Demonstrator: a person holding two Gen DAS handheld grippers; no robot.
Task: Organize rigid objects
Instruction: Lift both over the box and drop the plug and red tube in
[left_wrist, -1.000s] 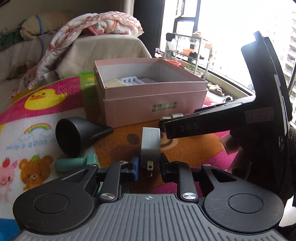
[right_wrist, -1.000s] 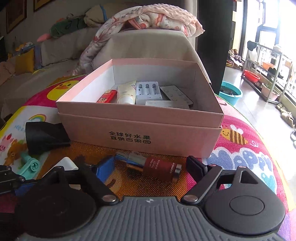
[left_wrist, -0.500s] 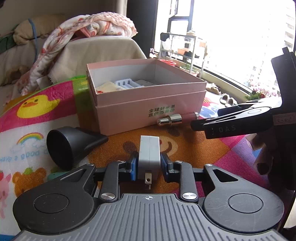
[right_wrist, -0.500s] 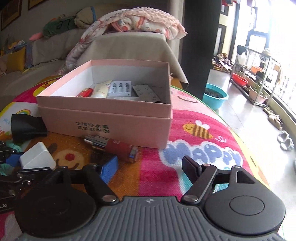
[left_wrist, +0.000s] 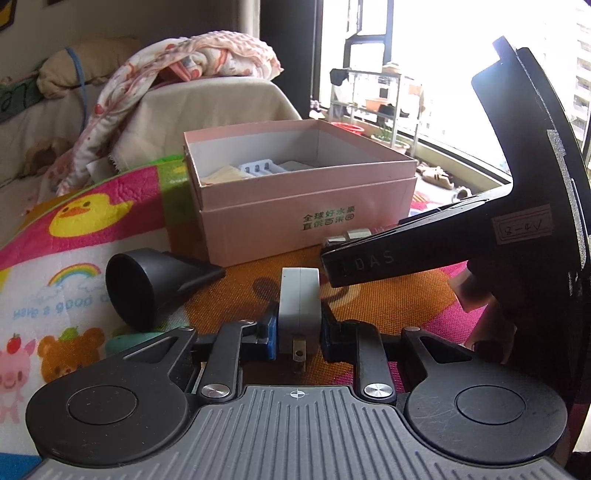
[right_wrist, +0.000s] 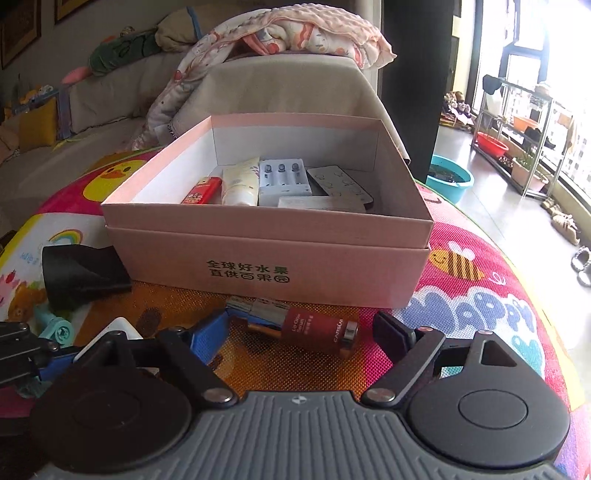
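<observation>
My left tool (left_wrist: 298, 328) is pinching the white plug adapter (left_wrist: 298, 306) between its blue pads, the prongs pointing back toward me, low over the cartoon play mat (left_wrist: 74, 236). My right tool (right_wrist: 300, 328) has its jaws opening wide around the red serum bottle (right_wrist: 314, 326), which lies on the mat just in front of the pink box (right_wrist: 266, 251); the pads do not touch it. The box holds a battery charger (right_wrist: 282, 179) and tubes. A black nozzle (left_wrist: 147, 288) lies left of the box.
</observation>
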